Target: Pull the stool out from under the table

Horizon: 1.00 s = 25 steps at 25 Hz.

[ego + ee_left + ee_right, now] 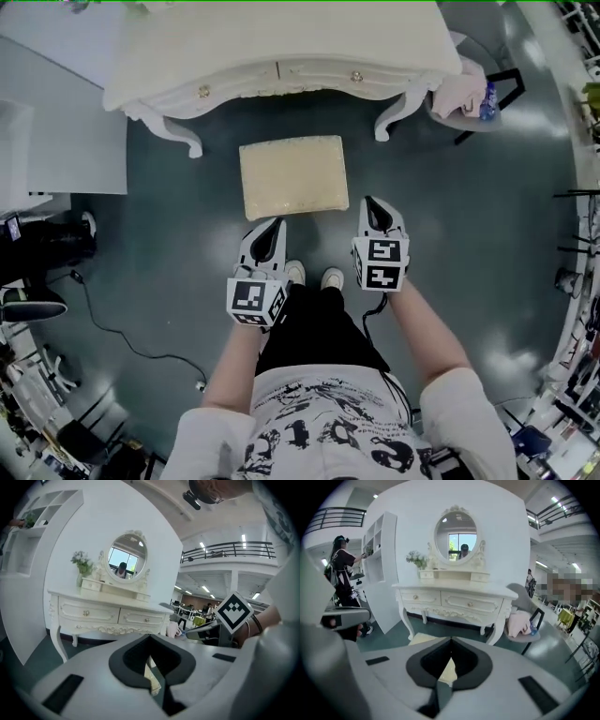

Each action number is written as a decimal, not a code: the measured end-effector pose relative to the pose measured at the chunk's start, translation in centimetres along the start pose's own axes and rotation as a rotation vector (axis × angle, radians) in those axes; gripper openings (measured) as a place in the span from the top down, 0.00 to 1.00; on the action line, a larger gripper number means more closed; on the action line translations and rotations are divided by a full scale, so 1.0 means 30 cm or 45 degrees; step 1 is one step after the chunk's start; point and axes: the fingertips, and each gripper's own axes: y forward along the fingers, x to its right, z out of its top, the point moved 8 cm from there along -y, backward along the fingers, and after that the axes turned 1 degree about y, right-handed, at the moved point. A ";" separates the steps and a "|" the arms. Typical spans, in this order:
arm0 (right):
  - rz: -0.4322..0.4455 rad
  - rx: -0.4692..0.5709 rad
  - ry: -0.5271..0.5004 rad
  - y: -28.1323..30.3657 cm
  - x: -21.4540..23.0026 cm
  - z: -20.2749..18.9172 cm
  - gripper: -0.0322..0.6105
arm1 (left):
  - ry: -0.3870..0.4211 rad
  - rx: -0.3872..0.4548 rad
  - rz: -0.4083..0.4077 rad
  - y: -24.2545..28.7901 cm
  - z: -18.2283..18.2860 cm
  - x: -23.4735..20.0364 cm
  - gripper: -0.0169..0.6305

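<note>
Person standing over a stool (293, 176), both grippers clenched on nothing.
The stool is sitting at twelve o'clock, just clear of the table (281, 42), so the pull is looking done. The left gripper (277, 223) and right gripper (369, 201) are hovering by its near corners at eleven and one. Pulling further is calling for opening jaws and gripping its edge. Stool legs are hidden.

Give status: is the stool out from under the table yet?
Done: the stool stands on open floor, clear of the table's front edge. In hand: nothing. The left tool and the right tool are both shut and empty, held by the stool's near edge. Left: apparently nothing, unless the stool should come out further.
</note>
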 end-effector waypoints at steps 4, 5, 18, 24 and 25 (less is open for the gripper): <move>0.007 0.224 -0.043 -0.143 -0.002 0.249 0.92 | 0.093 0.136 0.022 -0.047 0.262 -0.006 0.95; 0.019 0.266 -0.042 -0.187 -0.007 0.297 0.92 | 0.102 0.166 0.031 -0.070 0.321 0.001 0.95; 0.178 0.748 -0.019 -0.618 -0.062 0.679 0.92 | 0.252 0.438 0.065 -0.268 0.843 0.121 0.95; 0.246 0.842 0.022 -0.694 -0.083 0.702 0.92 | 0.297 0.474 0.068 -0.334 0.945 0.116 0.95; 0.257 0.858 0.022 -0.700 -0.084 0.704 0.92 | 0.303 0.460 0.060 -0.338 0.955 0.116 0.95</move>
